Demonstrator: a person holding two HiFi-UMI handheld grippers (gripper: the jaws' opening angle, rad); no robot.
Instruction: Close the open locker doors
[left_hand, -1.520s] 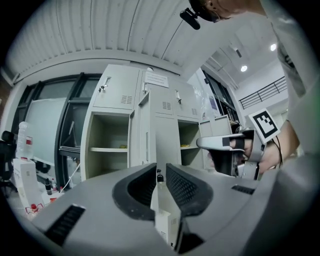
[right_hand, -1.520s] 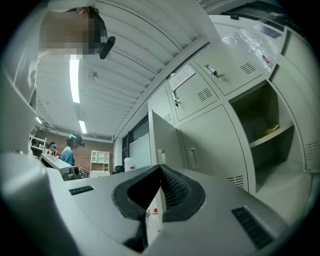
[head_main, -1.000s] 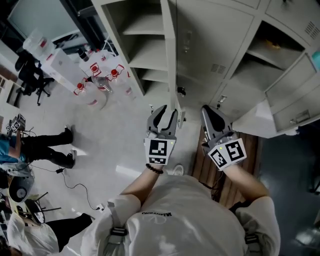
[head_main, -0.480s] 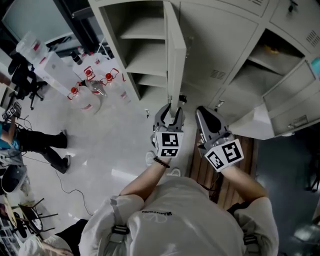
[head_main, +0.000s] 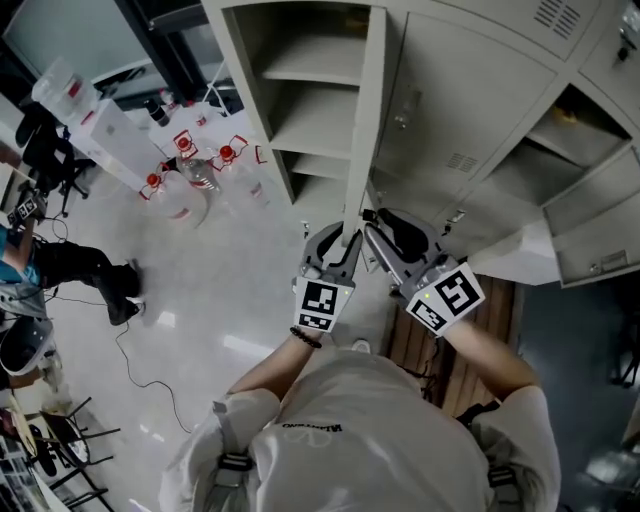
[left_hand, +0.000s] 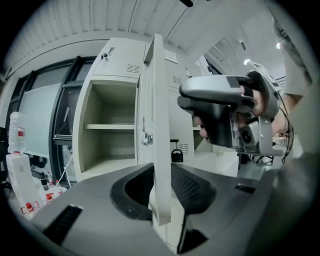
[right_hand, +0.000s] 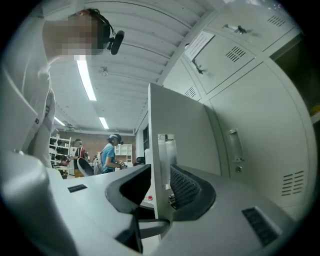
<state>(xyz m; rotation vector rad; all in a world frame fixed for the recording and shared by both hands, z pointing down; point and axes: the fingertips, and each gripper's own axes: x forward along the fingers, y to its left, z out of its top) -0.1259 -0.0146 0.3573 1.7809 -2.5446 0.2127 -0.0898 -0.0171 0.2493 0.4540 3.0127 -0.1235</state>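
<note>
The open locker door (head_main: 365, 110) stands edge-on, straight out from the beige lockers. Its lower free edge sits between the jaws of both grippers. My left gripper (head_main: 337, 245) has just been closing, and its pads lie against both faces of the door edge (left_hand: 159, 125), low near the corner. My right gripper (head_main: 378, 232) has just been opening. It straddles the same edge (right_hand: 160, 125) from the other side, by the latch plate (right_hand: 166, 150), with its pads apart. The right gripper (left_hand: 225, 115) also shows in the left gripper view, just right of the door.
Behind the door is the open locker (head_main: 300, 100) with bare shelves. Further open lockers (head_main: 560, 150) and another swung-out door (head_main: 520, 250) are at the right. Water jugs (head_main: 185, 185) stand on the floor at left, near a seated person (head_main: 60, 270). A slatted wooden bench (head_main: 500, 310) lies under me.
The right gripper has swung left from beside the lockers onto the door's lower edge, and its jaws have parted. The left gripper has stayed on the door edge and narrowed onto it.
</note>
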